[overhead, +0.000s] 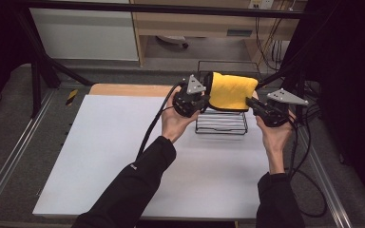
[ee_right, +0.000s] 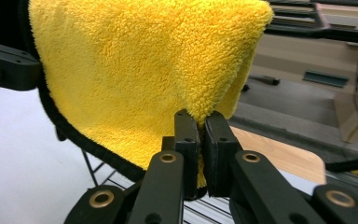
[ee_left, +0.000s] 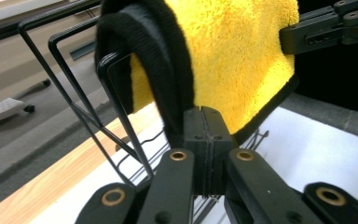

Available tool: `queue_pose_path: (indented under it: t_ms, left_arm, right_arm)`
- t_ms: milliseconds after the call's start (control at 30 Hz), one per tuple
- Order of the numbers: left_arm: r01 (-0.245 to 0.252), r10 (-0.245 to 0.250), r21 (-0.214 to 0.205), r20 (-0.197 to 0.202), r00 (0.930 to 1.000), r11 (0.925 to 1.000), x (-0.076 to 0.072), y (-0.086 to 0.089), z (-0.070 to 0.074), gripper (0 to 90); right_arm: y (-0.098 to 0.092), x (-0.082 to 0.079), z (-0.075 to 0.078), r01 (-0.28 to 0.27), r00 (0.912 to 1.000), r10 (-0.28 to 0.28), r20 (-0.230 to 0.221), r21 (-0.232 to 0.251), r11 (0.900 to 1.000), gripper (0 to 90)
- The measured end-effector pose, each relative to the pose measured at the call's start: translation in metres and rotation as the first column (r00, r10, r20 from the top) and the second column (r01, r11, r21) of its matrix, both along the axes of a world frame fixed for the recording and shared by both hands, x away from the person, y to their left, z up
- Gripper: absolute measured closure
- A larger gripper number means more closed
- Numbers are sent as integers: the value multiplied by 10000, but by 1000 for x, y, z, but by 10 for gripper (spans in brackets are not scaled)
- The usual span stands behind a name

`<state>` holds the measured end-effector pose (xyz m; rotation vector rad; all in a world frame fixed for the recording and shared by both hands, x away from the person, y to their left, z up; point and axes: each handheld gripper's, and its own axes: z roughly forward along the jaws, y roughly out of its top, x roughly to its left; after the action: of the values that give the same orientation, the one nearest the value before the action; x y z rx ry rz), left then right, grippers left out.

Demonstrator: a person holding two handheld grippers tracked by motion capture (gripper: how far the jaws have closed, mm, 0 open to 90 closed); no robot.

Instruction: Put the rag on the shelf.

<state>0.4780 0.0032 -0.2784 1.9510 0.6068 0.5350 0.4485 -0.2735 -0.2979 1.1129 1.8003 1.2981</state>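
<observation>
Two claws pinching yellow towel ends, above wire rack

Wire rack under towel

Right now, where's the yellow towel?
In the high view the yellow towel hangs at the far right of the table, draped over the black wire rack, pinched between the left gripper and the right gripper.
</observation>
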Motion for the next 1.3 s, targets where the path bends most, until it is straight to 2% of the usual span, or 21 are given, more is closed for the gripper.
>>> queue_pose_path:
  t_ms: [100,233,300,400,500,567,733,867,1033,1100,1300]
  left_arm:
    - [43,-43,-13,21,10000,10000,0,-1,-1,900]
    - [115,-117,-83,-183,9998,9999,0,-1,-5,898]
    - [182,-185,-118,-230,9996,9998,-3,2,-8,881]
    - [188,-190,-91,-299,9994,9998,-8,10,-12,810]
    - [216,-231,-248,-634,9977,9995,-12,22,-18,697]
    - [186,-195,-138,-689,9974,9997,-16,31,-22,640]
    - [218,-216,15,-878,9959,9998,-28,58,-35,502]
    - [235,-217,135,-1196,9926,9996,-38,82,-49,397]
    - [-123,137,103,-1449,9893,9999,-52,122,-73,268]
    - [-355,352,4,-1482,9883,9994,-58,139,-84,247]
    - [-875,875,91,-2014,9756,9961,-74,187,-111,140]
  right_arm:
    - [-3,-1,3,293,9996,-293,-9,-235,9993,851]
    - [-8,-2,2,89,9999,-90,-77,-148,9999,819]
    - [-9,-4,2,72,10000,-71,49,-157,9999,779]
    - [-10,-11,2,-32,9997,35,249,-97,9999,709]
    - [-8,-18,1,-163,9993,168,331,-173,9997,612]
    - [-5,-24,-1,-286,9990,293,339,-205,9994,553]
    - [6,-37,-9,-840,9965,840,32,-22,9965,406]
    - [17,-44,-19,-1156,9926,1159,-354,125,9932,308]
    - [28,-48,-35,-1534,9841,1558,-855,340,9876,199]
    - [32,-49,-42,-1698,9794,1733,-1035,422,9846,158]
    - [42,-54,-62,-2071,9633,2152,-1602,659,9761,67]
